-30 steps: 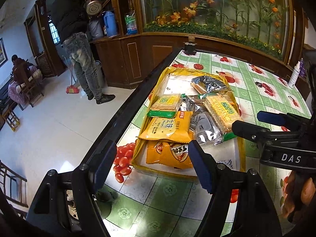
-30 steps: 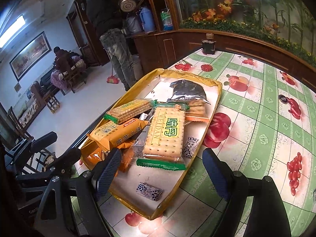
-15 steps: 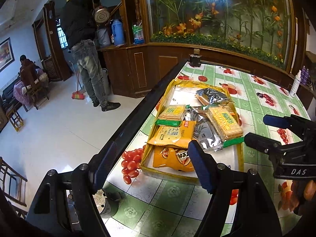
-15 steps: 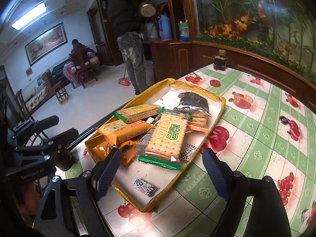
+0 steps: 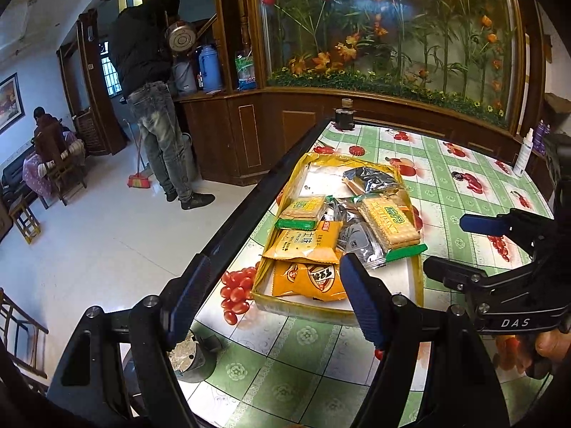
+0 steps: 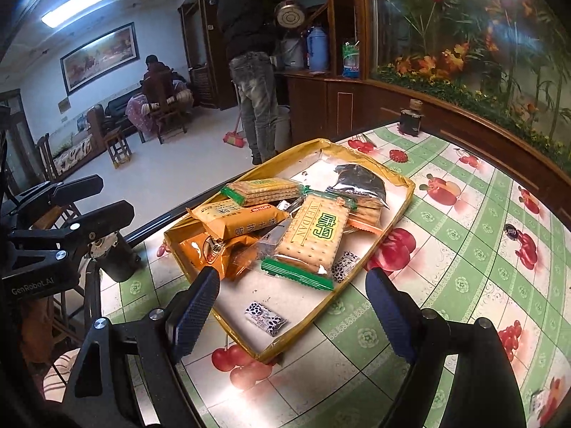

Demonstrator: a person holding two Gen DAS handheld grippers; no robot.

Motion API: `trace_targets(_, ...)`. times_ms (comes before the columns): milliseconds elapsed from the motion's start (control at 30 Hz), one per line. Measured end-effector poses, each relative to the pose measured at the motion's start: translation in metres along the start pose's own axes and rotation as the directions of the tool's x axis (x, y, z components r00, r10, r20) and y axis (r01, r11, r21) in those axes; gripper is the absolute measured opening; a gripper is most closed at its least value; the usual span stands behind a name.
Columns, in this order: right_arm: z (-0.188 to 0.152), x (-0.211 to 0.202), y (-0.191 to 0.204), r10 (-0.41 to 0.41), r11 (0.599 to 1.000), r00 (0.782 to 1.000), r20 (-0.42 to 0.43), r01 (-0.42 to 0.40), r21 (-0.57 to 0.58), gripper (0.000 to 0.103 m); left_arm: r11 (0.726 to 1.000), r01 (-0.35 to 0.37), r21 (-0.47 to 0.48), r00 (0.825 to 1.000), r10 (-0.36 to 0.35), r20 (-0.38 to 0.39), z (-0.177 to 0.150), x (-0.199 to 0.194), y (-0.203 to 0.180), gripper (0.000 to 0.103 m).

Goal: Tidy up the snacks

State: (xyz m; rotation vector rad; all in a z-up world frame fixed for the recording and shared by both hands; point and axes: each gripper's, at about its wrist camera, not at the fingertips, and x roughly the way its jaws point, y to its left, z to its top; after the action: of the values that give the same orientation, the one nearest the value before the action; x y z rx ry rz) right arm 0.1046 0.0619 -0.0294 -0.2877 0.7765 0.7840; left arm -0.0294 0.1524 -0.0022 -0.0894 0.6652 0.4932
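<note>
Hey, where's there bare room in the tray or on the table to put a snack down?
In the tray, the white floor is bare at the far end by the silver packet, and at the near corner around the small patterned candy. The middle is crowded with overlapping biscuit packs. On the table, the green checked cloth right of the tray is open.

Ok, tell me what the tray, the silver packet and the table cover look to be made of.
Tray: probably cardboard wrapped in glossy yellow tape, going by its creased, shiny rim and white floor. Silver packet: metallised foil or film, crinkled and mirror-bright. Table cover: likely printed vinyl or oilcloth, smooth, with glare over its fruit and green check pattern.
</note>
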Motion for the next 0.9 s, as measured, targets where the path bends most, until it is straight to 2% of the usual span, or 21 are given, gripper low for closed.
trace_targets(400, 0.0, -0.001, 0.031, 0.016, 0.994, 1.0, -0.025, -0.019, -0.111, 0.085, 1.0, -0.015, 0.013, 0.999, 0.014, 0.039, -0.003, -0.019, -0.001, 0.075)
trace_targets(600, -0.003, 0.0, 0.044, 0.031, 0.985, 0.998, -0.053, -0.04, -0.169, 0.085, 1.0, 0.001, 0.006, 0.999, -0.001, 0.044, -0.005, -0.026, 0.002, 0.075)
trace_targets(900, -0.007, -0.005, 0.047, 0.039, 0.982, 0.998, -0.044, -0.046, -0.184, 0.085, 1.0, 0.008, -0.006, 0.999, -0.008, 0.04, -0.007, -0.03, 0.003, 0.075)
